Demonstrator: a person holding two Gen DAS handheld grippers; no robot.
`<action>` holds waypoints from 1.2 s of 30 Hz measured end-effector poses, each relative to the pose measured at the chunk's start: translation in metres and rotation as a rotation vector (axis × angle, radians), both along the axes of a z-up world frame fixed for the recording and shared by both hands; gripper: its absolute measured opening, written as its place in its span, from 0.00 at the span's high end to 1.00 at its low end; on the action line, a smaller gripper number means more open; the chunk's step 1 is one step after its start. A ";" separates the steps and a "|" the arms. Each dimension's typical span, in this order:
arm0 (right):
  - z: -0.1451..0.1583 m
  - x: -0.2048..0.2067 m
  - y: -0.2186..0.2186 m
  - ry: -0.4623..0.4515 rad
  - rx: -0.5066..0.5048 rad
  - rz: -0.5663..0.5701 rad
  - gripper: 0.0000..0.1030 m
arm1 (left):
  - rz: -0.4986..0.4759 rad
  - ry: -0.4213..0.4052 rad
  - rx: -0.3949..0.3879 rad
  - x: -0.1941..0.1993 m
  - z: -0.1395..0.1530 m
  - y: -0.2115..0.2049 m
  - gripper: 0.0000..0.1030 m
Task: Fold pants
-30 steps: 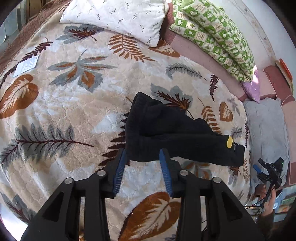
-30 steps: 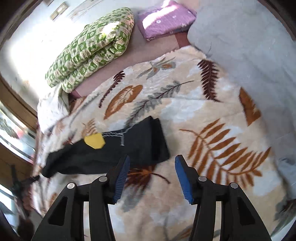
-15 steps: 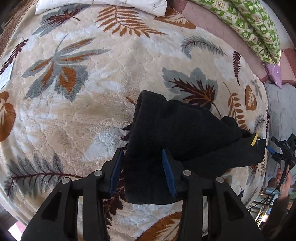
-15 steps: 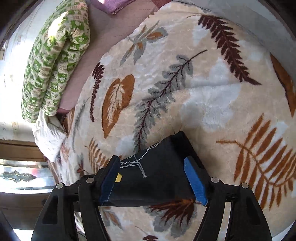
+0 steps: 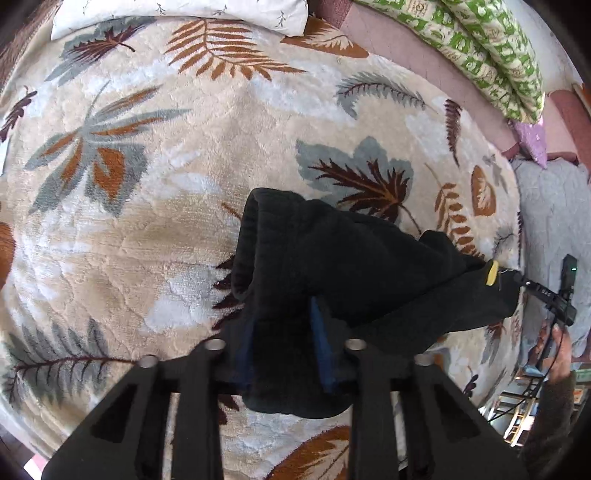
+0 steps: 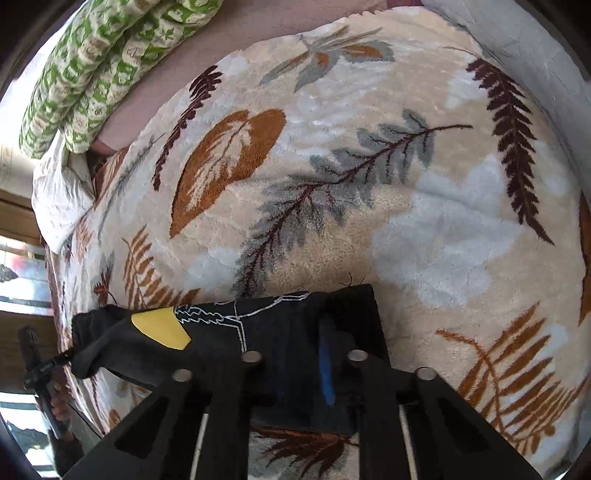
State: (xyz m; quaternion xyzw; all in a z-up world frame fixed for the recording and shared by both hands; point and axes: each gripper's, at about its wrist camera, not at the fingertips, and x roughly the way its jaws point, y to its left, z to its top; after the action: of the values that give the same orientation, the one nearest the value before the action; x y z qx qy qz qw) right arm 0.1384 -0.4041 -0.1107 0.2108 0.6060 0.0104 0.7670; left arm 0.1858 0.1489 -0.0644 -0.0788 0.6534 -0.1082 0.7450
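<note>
Black pants lie folded lengthwise on a leaf-patterned blanket. A yellow patch marks their far end in the left wrist view. My left gripper straddles the near end of the pants, jaws partly closed with fabric bunched between them. In the right wrist view the pants show a yellow patch and white line print. My right gripper straddles the corner of that end, fabric between its blue pads. Whether either gripper pinches the cloth is unclear.
A green patterned quilt and a white pillow lie at the bed's far edge. A purple cushion and a grey blanket lie to the right. The other gripper shows at the pants' far end.
Both grippers have moved down and forward onto the pants. Their jaws now have fabric between them and stand narrower than a second ago.
</note>
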 end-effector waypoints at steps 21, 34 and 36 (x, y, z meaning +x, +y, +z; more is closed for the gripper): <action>0.108 0.025 0.013 -0.464 -0.330 0.038 0.97 | 0.309 -0.004 -0.200 0.057 0.023 0.017 0.91; 0.061 -0.031 0.029 -0.537 -0.406 0.197 0.97 | 0.166 0.106 -0.155 0.027 0.014 0.027 0.87; 0.059 -0.031 0.027 -0.524 -0.401 0.186 0.97 | 0.144 0.122 -0.199 0.024 0.013 0.027 0.65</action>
State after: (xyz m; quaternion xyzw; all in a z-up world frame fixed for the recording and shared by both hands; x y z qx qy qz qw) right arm 0.1078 -0.3775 -0.0515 -0.0102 0.3952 0.0148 0.9184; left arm 0.2100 0.1759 -0.0515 -0.2053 0.6763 -0.1137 0.6982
